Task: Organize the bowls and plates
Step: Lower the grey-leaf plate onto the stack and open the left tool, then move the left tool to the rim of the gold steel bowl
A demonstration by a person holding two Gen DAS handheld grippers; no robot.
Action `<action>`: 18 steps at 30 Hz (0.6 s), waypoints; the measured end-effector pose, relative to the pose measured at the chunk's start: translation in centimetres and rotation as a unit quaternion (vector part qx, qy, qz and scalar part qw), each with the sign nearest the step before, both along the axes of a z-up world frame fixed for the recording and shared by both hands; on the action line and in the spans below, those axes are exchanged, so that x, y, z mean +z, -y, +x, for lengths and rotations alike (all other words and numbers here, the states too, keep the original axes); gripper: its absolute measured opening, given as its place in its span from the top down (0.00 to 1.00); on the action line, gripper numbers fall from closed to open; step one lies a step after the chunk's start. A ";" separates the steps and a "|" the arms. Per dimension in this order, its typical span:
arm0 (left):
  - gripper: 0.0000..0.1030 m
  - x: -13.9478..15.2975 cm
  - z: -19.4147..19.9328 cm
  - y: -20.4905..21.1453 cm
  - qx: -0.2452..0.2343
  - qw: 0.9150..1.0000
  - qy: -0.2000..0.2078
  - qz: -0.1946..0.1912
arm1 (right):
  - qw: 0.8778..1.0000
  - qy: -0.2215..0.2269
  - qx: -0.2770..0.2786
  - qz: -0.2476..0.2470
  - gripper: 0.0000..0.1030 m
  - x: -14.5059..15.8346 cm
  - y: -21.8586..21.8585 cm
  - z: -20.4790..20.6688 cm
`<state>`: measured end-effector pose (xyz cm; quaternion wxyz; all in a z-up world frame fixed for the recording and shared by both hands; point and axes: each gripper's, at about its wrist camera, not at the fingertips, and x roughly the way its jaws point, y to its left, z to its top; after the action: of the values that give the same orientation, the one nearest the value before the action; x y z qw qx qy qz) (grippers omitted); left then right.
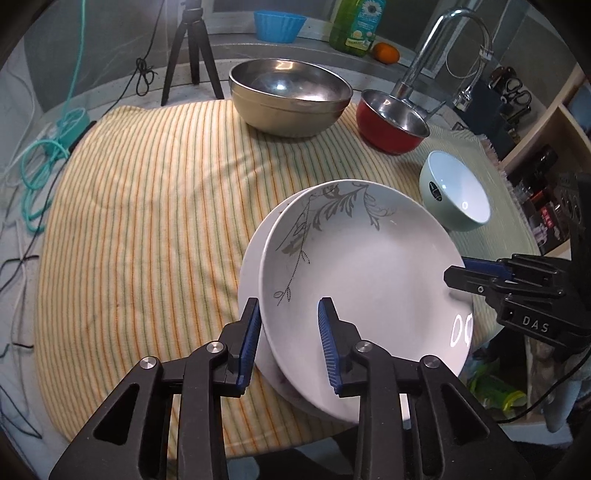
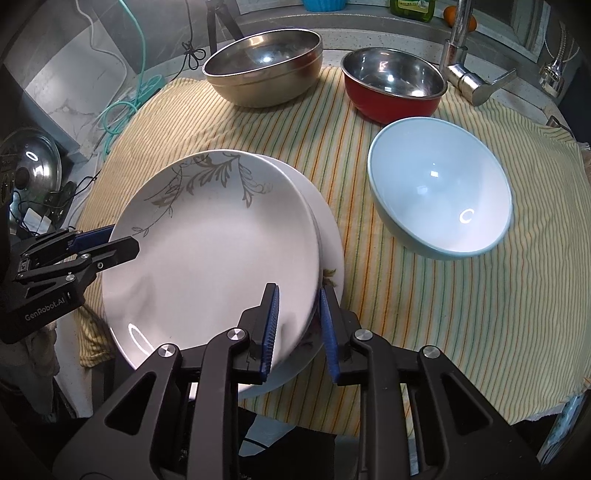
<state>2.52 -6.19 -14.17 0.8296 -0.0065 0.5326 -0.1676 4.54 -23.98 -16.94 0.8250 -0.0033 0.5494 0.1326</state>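
A white plate with a grey leaf pattern (image 1: 362, 266) (image 2: 214, 258) rests tilted on a second white plate (image 1: 251, 266) (image 2: 328, 229) on the striped cloth. My left gripper (image 1: 290, 317) straddles the upper plate's near rim, jaws apart, one finger on each side. It shows from the side in the right wrist view (image 2: 110, 243) at the plate's left edge. My right gripper (image 2: 297, 306) straddles the upper plate's rim at its right edge, jaws apart, and it shows in the left wrist view (image 1: 456, 271). A pale blue bowl (image 1: 456, 192) (image 2: 439, 184), a red bowl (image 1: 391, 122) (image 2: 393, 86) and a large steel bowl (image 1: 290, 96) (image 2: 264, 66) stand beyond.
The yellow striped cloth (image 1: 147, 206) (image 2: 443, 314) covers the counter. A tap (image 1: 436, 48) (image 2: 461, 48) stands behind the red bowl. A tripod (image 1: 192, 51), a blue cup (image 1: 279, 24), a green bottle (image 1: 356, 26) and an orange (image 1: 386, 53) stand at the back. Teal cable (image 1: 40, 162) lies left.
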 end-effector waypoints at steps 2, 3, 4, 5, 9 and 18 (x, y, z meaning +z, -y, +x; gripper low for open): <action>0.72 0.1 0.0 0.1 -0.002 1.000 0.002 0.002 | 1.000 0.001 0.000 0.000 0.78 0.0 -0.1 -0.1; 0.72 0.0 0.0 0.0 -0.002 1.000 0.001 0.001 | 1.000 0.001 -0.001 0.000 0.78 0.1 -0.1 -0.1; 0.72 0.0 0.0 -0.1 0.000 1.000 -0.001 -0.003 | 1.000 0.001 -0.001 0.000 0.78 0.1 -0.1 -0.1; 0.72 0.0 0.0 -0.2 0.002 1.000 -0.002 -0.007 | 1.000 0.001 0.000 0.000 0.78 0.1 -0.1 -0.1; 0.72 0.2 0.0 -0.2 0.003 1.000 -0.003 -0.012 | 1.000 0.006 -0.004 0.001 0.78 0.5 0.0 -0.2; 0.72 1.7 1.0 -1.9 0.019 0.999 0.006 -0.041 | 0.998 0.029 -0.020 0.051 0.77 3.2 0.9 0.3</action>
<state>3.54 -4.31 -12.46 0.8347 -0.0501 0.5202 -0.1735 4.88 -24.86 -13.72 0.8420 0.0452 0.5180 0.1439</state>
